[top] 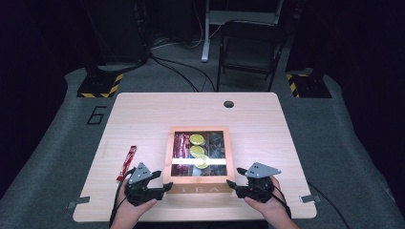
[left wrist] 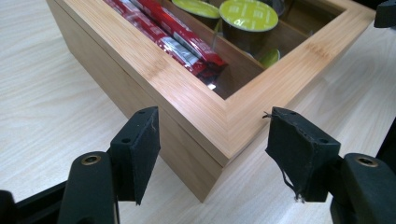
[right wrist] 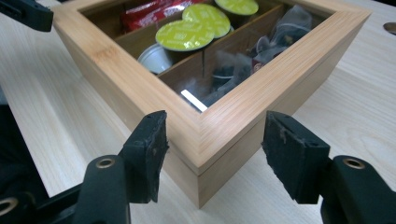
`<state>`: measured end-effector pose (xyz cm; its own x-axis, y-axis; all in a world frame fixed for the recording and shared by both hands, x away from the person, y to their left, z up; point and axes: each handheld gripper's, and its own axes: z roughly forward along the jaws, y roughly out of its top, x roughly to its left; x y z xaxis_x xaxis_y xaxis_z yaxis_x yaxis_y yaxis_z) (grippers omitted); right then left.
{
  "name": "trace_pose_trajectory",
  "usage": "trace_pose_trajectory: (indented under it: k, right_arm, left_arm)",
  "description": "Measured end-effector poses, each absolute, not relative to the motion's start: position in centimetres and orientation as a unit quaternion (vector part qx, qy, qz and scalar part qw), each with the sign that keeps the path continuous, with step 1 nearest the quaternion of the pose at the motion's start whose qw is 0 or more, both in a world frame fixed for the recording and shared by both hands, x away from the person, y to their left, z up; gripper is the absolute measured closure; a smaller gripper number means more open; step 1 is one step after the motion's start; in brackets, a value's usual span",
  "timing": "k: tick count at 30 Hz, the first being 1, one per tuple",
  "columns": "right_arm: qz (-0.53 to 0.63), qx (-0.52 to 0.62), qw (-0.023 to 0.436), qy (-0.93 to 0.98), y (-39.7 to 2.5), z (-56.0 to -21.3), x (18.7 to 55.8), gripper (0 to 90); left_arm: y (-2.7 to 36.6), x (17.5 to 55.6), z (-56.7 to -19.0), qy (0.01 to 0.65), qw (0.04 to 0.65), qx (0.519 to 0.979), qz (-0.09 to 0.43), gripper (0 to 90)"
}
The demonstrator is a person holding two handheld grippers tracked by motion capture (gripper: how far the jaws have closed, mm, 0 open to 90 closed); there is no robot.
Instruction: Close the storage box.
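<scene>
**Both tongs spread at the tea box's near corners**

Your left gripper (top: 166,187) and right gripper (top: 231,185) both stand with jaws wide apart, each straddling a near corner of the wooden tea box (top: 199,188) without clamping it. The box sits at the table's (top: 143,109) near centre, glass lid shut, its long axis running 6 to 12 o'clock, the "TEA" front facing 6. Through the lid show red sachets (top: 180,145), green-topped capsules (top: 196,139) and dark tea bags (top: 218,143). A loose red sachet (top: 126,162) lies at the box's 9 o'clock.
</scene>
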<state>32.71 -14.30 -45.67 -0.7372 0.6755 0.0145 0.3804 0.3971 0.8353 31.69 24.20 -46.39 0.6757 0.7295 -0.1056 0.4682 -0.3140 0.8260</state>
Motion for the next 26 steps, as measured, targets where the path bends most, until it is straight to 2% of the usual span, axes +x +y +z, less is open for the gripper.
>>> trace_pose_trajectory:
  k: [8,12,17,19,21,26]
  right_arm:
    - [0.447,0.341,0.176,0.808,-15.2,-45.3,33.1,39.6]
    - [0.448,0.350,0.181,0.802,-15.8,-45.4,33.4,39.8]
    - [0.451,0.356,0.182,0.798,-16.4,-45.4,33.7,39.9]
    - [0.454,0.346,0.182,0.800,-16.5,-45.4,33.7,39.8]
    - [0.468,0.321,0.181,0.803,-16.2,-45.3,33.4,39.8]
    - [0.464,0.292,0.169,0.819,-15.3,-45.5,32.9,38.8]
  left_arm:
    - [25.6,32.0,-45.8,0.389,0.463,0.781,0.155,36.0]
    - [26.2,32.2,-45.6,0.400,0.465,0.770,0.176,36.0]
    - [27.8,32.9,-45.7,0.424,0.443,0.765,0.196,36.2]
    - [28.1,33.0,-45.7,0.431,0.437,0.762,0.206,36.2]
    - [29.3,33.5,-45.7,0.445,0.411,0.758,0.240,35.8]
    - [31.2,34.2,-46.0,0.474,0.390,0.746,0.259,34.5]
